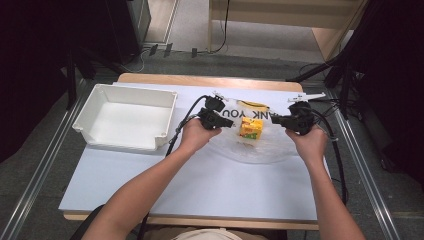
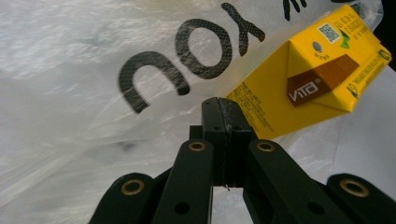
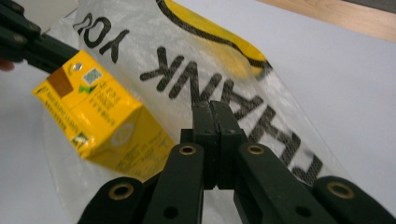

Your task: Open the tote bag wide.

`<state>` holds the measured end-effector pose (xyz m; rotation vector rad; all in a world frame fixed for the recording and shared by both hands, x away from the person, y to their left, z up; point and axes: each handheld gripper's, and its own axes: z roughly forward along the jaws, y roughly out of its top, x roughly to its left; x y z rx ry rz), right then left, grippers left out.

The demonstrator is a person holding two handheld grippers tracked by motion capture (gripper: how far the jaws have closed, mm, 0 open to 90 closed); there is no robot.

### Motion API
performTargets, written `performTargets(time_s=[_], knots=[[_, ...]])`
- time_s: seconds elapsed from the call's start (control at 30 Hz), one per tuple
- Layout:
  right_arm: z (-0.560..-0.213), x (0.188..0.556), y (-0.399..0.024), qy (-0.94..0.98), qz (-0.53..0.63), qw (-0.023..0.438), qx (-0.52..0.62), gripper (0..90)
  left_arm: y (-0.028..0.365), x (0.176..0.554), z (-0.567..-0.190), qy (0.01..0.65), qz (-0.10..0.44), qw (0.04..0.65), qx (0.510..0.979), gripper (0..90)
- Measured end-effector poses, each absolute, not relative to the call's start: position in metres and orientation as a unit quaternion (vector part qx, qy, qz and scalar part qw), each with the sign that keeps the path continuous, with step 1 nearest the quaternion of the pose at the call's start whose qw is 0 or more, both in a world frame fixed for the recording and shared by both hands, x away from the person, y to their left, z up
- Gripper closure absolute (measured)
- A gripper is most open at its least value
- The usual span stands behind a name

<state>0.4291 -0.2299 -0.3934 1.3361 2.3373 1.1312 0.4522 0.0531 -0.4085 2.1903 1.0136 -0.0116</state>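
A clear plastic bag [image 1: 250,150] printed "THANK YOU" is stretched between my two grippers over the pale table. A yellow drink carton [image 1: 251,127] sits tilted inside it. My left gripper [image 1: 229,122] is shut on the bag's left edge, and its jaws [image 2: 219,105] meet on the film just left of the carton [image 2: 308,79]. My right gripper [image 1: 276,120] is shut on the bag's right edge. In the right gripper view its tips [image 3: 210,109] pinch the printed film [image 3: 219,70], with the carton [image 3: 100,121] to their left and the left gripper [image 3: 28,39] beyond it.
An empty white bin [image 1: 95,107] stands at the table's left. The table's wooden back edge [image 1: 210,80] runs behind the bag. Black cables [image 1: 186,120] trail from both grippers. Metal rails [image 1: 45,165] flank the table.
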Motion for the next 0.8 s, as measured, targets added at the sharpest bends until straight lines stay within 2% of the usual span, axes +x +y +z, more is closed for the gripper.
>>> performTargets(time_s=[0.13,0.23,0.5,0.8], knots=[[-0.397,0.444,-0.224,0.799,0.376,0.11,0.457,90.0,0.046,0.456,-0.417,0.396,-0.007,0.351,0.848,90.0],[-0.413,0.457,-0.222,0.795,0.372,0.092,0.47,90.0,0.046,0.456,-0.429,0.399,-0.012,0.35,0.848,90.0],[-0.446,0.465,-0.212,0.804,0.348,0.082,0.474,90.0,0.049,0.451,-0.454,0.413,-0.028,0.34,0.844,90.0],[-0.465,0.484,-0.212,0.803,0.317,0.073,0.5,90.0,0.056,0.439,-0.464,0.409,-0.023,0.339,0.847,90.0]])
